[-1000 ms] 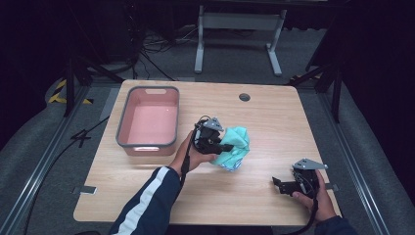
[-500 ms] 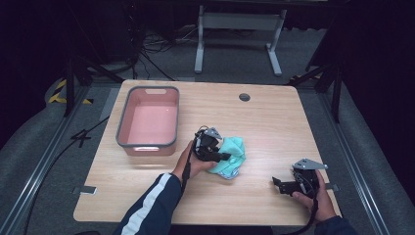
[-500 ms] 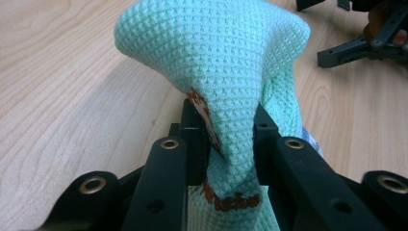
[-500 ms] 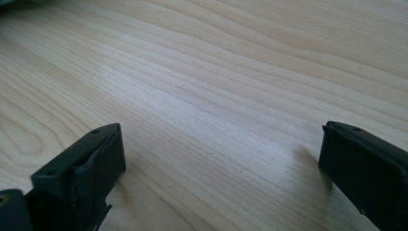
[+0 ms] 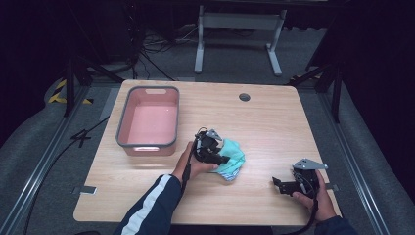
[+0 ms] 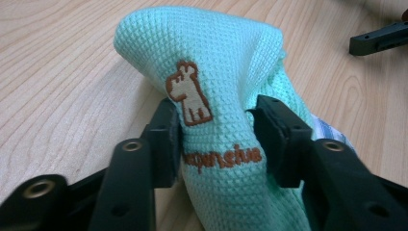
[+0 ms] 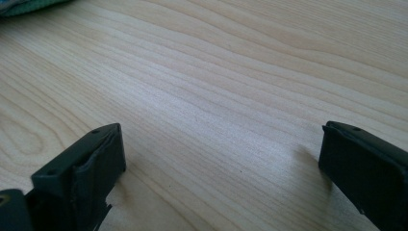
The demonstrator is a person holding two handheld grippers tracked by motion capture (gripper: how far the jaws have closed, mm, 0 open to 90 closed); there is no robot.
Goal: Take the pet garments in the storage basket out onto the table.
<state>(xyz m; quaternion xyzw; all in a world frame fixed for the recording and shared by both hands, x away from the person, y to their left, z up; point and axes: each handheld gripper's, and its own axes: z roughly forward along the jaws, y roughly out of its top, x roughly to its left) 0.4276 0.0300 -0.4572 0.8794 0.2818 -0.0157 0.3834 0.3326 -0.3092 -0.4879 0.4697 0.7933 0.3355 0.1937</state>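
The mint-green cloth (image 5: 230, 159) lies bunched near the middle of the table (image 5: 274, 122), pinched in the left gripper (image 6: 215, 139). The pink tub (image 5: 148, 122) sits just beside it toward the left edge. The right gripper (image 5: 286, 185) rests wide apart near the front right corner, bare wood between them.

The pale wooden desk (image 5: 274, 122) lies bare across its whole right half and far edge, giving open passage there. On the left, the pink rectangular plastic tub with a grey rim (image 5: 148, 122) blocks the way. The crumpled mint-green waffle-weave cloth (image 5: 231, 159) sits mid-desk, just right of the tub.
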